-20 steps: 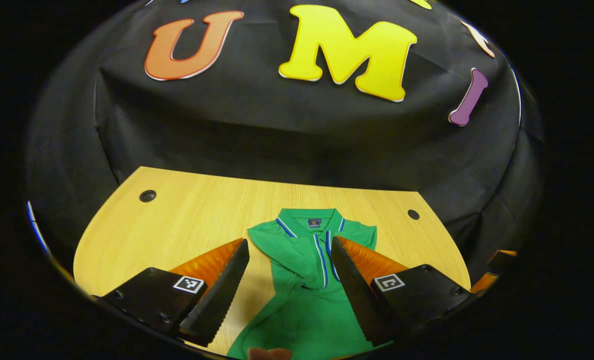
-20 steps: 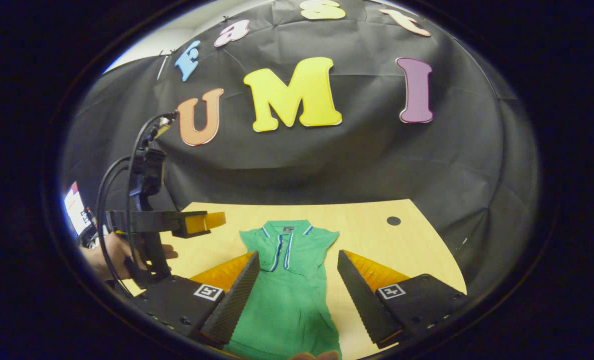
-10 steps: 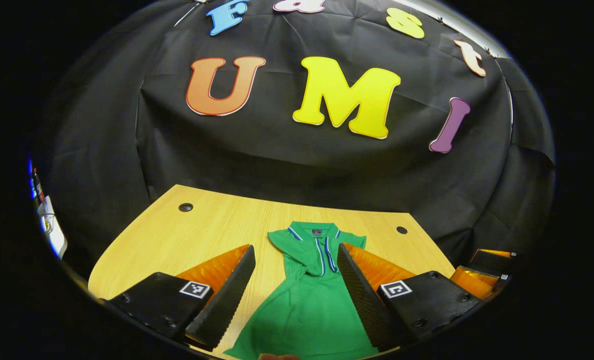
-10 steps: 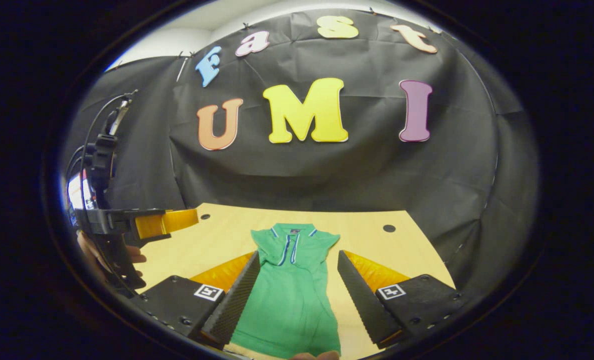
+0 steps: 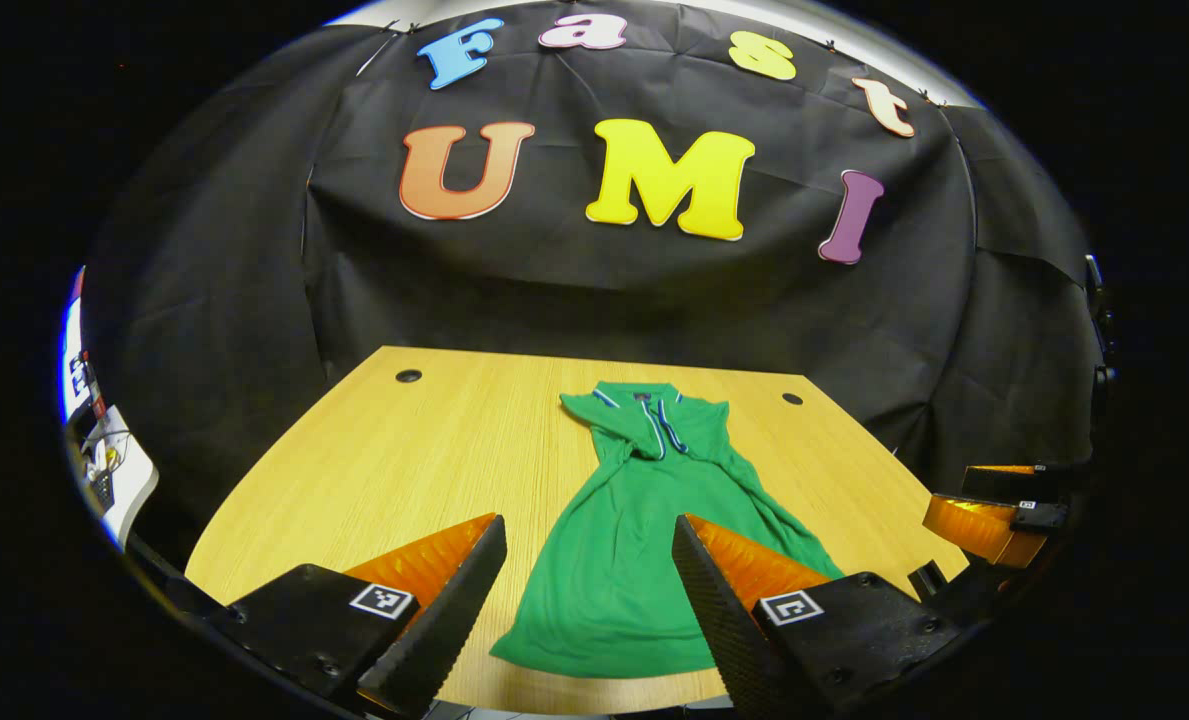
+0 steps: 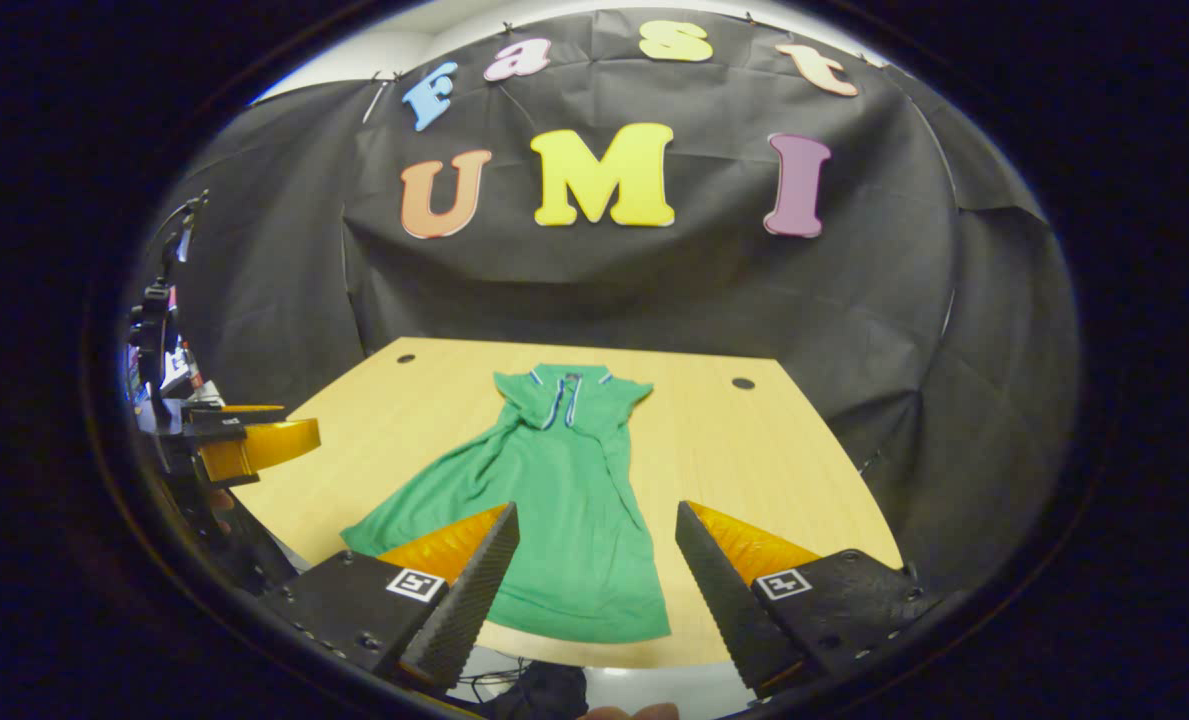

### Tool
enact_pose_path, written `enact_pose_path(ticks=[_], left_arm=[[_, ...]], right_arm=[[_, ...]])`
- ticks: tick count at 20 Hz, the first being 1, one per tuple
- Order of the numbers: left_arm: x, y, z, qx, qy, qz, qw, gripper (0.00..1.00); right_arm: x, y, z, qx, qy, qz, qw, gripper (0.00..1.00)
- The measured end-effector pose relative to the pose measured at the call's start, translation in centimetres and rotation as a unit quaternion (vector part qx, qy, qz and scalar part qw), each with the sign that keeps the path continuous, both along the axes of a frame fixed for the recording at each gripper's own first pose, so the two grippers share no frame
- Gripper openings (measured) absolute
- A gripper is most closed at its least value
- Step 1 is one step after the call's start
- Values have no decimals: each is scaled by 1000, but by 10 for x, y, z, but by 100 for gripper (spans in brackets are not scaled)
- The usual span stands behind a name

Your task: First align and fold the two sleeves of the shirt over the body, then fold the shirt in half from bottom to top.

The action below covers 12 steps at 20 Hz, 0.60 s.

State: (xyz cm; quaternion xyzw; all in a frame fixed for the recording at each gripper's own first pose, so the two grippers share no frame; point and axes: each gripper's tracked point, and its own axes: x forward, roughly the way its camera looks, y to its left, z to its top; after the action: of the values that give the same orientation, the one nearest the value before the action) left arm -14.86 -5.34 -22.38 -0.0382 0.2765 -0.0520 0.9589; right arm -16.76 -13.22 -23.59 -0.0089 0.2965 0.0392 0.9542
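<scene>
A green polo shirt (image 5: 644, 510) with blue-and-white trim lies on the wooden table (image 5: 424, 460), collar toward the far wall, hem near the front edge. Both sleeves are folded in over the body. In the right gripper view the same shirt (image 6: 554, 500) narrows at the collar and widens at the hem. My left gripper (image 5: 588, 560) hovers open above the hem with nothing between its fingers. My right gripper (image 6: 596, 550) is open too, above the shirt's lower part. The right gripper (image 5: 989, 515) shows at the right edge of the left gripper view, and the left gripper (image 6: 244, 445) at the left edge of the right gripper view.
The table (image 6: 744, 470) has two round cable holes (image 5: 409, 376) (image 5: 792, 398) near its far corners. Black cloth walls close in the far side and both flanks. Some equipment (image 5: 104, 460) stands off the table's left side.
Both grippers have pulled back toward the table's front edge and risen, so the whole shirt down to its hem now shows. Both stayed open.
</scene>
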Motion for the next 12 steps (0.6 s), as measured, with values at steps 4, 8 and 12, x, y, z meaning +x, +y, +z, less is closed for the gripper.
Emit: enact_pose_path(ticks=[4, 8, 12], left_arm=[[-13, 9, -40, 28, 18, -19, 999, 100], [-18, 24, -93, 30, 63, -23, 997, 100], [-19, 30, -132, 18, 92, -14, 996, 100]], right_arm=[[-9, -17, -46, -14, 50, -10, 999, 97], [-3, -29, -98, -28, 100, -6, 995, 97], [6, -41, -143, -41, 126, -8, 991, 97]])
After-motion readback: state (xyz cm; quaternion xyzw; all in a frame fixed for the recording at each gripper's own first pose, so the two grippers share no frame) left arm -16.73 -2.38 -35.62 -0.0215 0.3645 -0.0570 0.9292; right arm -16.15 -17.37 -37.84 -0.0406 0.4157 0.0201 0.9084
